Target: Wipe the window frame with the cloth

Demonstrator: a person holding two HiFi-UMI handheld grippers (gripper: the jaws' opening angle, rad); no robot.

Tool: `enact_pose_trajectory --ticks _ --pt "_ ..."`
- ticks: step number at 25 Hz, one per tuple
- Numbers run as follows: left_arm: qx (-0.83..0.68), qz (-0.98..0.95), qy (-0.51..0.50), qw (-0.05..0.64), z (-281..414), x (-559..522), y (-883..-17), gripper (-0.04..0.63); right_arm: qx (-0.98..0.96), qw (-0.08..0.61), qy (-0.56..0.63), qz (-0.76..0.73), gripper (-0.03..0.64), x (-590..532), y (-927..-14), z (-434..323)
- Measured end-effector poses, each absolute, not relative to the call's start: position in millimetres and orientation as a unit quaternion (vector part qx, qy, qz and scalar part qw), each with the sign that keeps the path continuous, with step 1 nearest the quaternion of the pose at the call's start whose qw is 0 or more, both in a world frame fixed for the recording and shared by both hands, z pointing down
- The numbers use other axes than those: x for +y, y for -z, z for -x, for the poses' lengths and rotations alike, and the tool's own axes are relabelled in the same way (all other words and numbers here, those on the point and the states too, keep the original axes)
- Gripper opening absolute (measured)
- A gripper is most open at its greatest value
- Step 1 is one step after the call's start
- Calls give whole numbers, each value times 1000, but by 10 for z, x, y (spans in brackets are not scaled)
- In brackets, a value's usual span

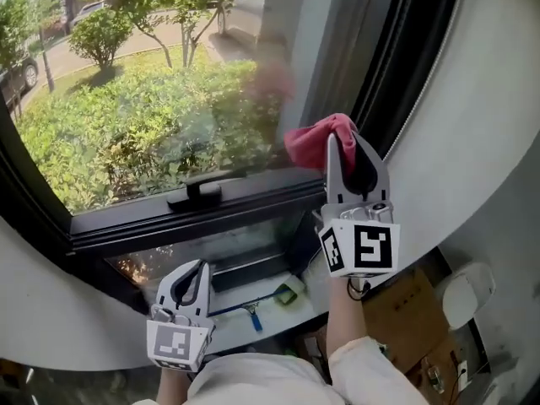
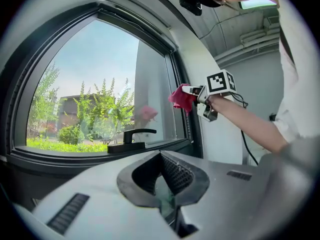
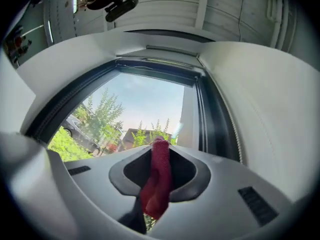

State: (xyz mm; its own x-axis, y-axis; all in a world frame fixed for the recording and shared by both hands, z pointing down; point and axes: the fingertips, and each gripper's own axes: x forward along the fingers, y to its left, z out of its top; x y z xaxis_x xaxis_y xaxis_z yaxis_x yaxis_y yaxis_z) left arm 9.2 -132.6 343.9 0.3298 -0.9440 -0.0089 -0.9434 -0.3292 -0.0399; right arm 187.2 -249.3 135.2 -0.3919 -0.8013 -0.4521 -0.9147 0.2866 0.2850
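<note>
Window frame [image 1: 126, 226] maybe touching cloth [image 1: 310, 140] in right tool [image 1: 348, 142].

Cloth [image 1: 308, 142] partly behind right gripper [image 1: 345, 138]

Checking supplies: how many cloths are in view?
1. The red cloth is pinched in the right gripper, up by the window frame's right side; the pink patch in the glass is its reflection. Others may be hidden.

Bunched red cloth [image 1: 314, 140] raised beside the dark window frame [image 1: 396, 57].
</note>
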Motion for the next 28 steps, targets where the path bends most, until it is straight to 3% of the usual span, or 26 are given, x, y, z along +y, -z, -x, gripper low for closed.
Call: enact_pose_trajectory --ticks 12,28 --pt "564 826 12 21 -78 -1470 -3443 9 691 117 -337 629 83 -2888 -154 -2521" --pt "547 837 7 16 -59 -1748 -3438 8 634 87 -406 652 83 -3342 160 -2455"
